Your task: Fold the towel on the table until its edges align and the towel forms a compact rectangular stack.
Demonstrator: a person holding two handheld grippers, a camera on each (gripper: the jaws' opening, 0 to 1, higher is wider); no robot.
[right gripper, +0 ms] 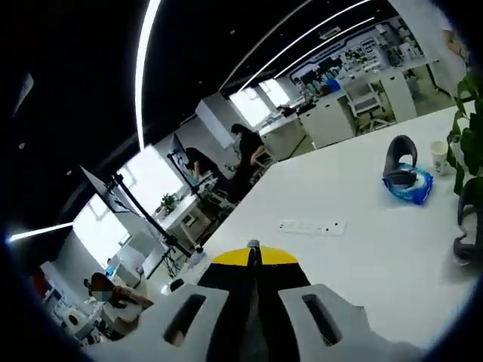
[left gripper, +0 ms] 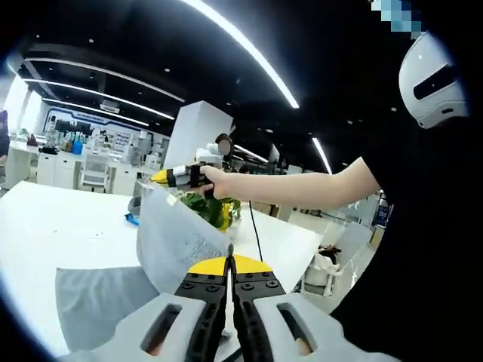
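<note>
A pale grey towel (left gripper: 177, 241) rises as a lifted sheet from the white table (left gripper: 68, 219), and the rest of it lies flat at the near left (left gripper: 94, 302). My left gripper (left gripper: 230, 256) is shut, and the sheet's lower right edge meets its tips. My right gripper (left gripper: 181, 177), held in a person's hand, is closed on the sheet's top edge above the table. In the right gripper view my right gripper (right gripper: 253, 249) has its jaws pressed together, and no cloth shows past them.
A green plant (left gripper: 215, 207) and a small blue object (left gripper: 132, 219) stand behind the towel. Across the table (right gripper: 362, 256) are a blue-and-dark item (right gripper: 407, 181), a paper cup (right gripper: 439, 157), a power strip (right gripper: 311, 225) and plant leaves (right gripper: 468, 128). A person in black (left gripper: 423, 249) stands close on the right.
</note>
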